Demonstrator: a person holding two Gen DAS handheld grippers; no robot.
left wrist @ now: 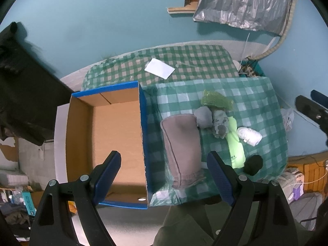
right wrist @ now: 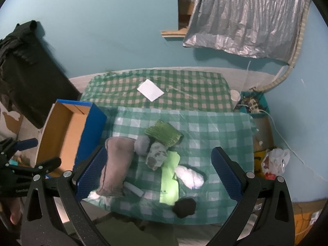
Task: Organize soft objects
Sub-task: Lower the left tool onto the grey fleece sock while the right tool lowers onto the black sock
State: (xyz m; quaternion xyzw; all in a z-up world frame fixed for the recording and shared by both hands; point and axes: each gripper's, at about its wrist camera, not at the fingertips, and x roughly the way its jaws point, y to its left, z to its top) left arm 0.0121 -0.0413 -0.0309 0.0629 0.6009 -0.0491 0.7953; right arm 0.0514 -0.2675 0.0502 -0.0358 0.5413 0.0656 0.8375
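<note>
Overhead, grippers: left gripper and right gripper spread wide, holding nothing.
Box: open blue-edged cardboard box, bare inside.
Cloth: folded mauve fleece towel, soft, ribbed hem.

I can read no text clearly from either wrist camera. The lime-green cloth carries a small dark print near its lower end, seen in both views, but I can't make out the letters. In the left wrist view a teal box on the floor at the lower left has dark lettering down its side, too small and blurred for me to read. In the right wrist view the black tool body at the left edge bears a pale embossed word that I cannot resolve. The white card on the checked cloth looks blank to me.
</note>
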